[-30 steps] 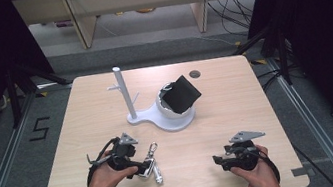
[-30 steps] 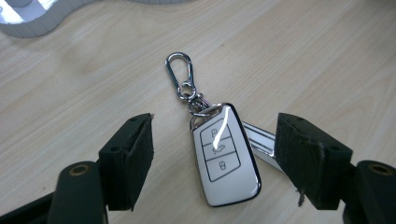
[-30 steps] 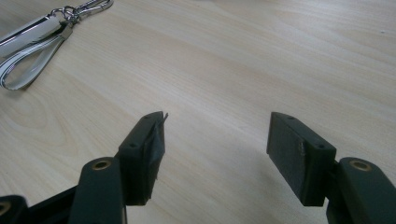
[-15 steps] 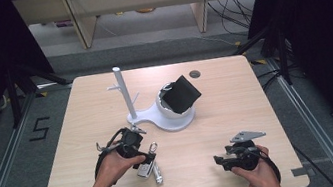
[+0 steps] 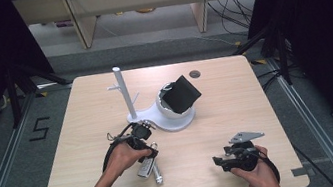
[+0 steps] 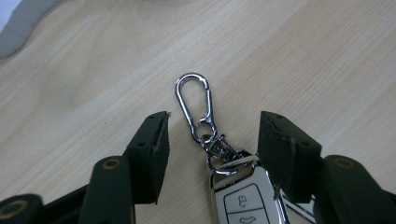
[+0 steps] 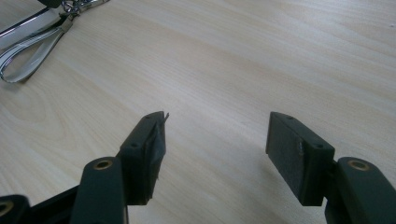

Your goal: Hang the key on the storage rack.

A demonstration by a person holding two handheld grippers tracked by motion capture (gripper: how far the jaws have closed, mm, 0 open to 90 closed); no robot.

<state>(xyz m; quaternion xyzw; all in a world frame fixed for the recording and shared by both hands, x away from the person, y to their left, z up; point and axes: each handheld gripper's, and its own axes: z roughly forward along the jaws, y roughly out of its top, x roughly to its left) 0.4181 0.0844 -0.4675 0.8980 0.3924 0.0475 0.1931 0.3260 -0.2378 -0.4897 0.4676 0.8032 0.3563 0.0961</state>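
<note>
One car key fob (image 6: 247, 198) with a carabiner clip (image 6: 195, 105) lies near the table's (image 5: 235, 92) front edge between the left gripper's (image 6: 212, 135) closing, not-yet-touching jaws—grasp step, needing further closure—while the right gripper (image 7: 217, 140) hovers open.

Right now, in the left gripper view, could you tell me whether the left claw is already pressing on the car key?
No, the left claw stands open around the car key and its carabiner clip, with bare table at each pad.
</note>
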